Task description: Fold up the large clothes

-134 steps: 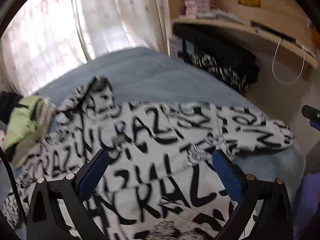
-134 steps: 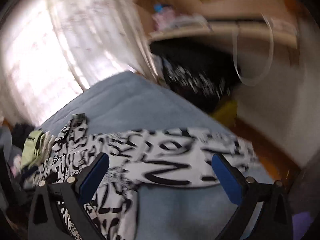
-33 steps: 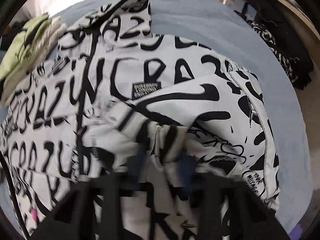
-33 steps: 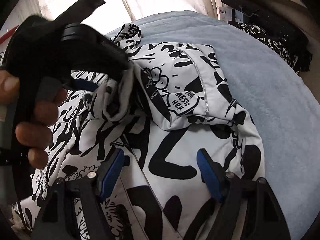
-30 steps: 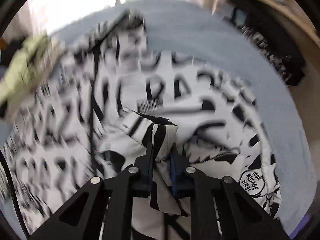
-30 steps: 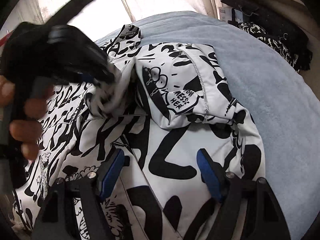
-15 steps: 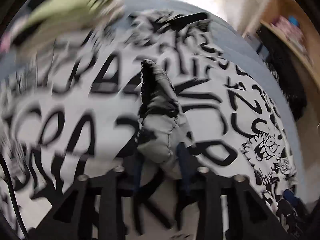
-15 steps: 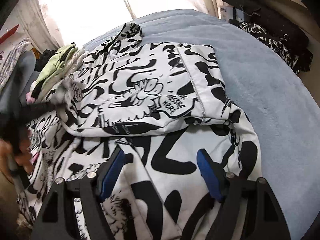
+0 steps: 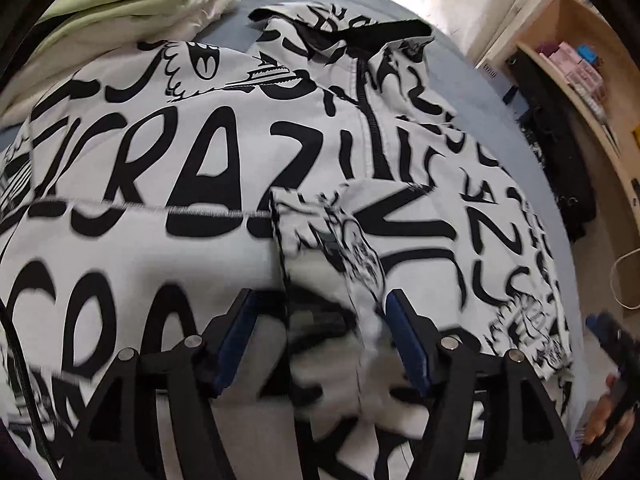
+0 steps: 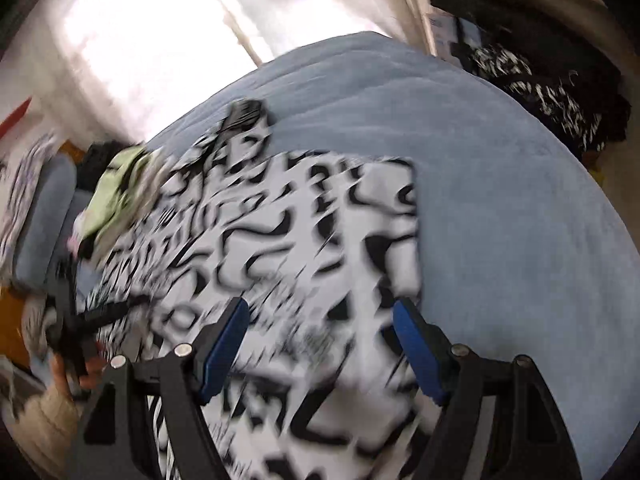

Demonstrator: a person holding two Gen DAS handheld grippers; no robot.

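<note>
The jacket [image 9: 200, 184] — white with black lettering — lies spread on the blue bed [image 10: 500, 208], one sleeve [image 9: 332, 256] folded across its front. The left gripper [image 9: 320, 336] has just been opening; the sleeve lies between its jaws, which do not press it. The right gripper [image 10: 320, 344] is wide apart above the jacket, holding nothing.

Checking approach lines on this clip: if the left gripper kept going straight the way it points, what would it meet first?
Most likely the sleeve cuff lying between its open fingers, atop the printed jacket; depth is blurred, so it may already touch.
</note>
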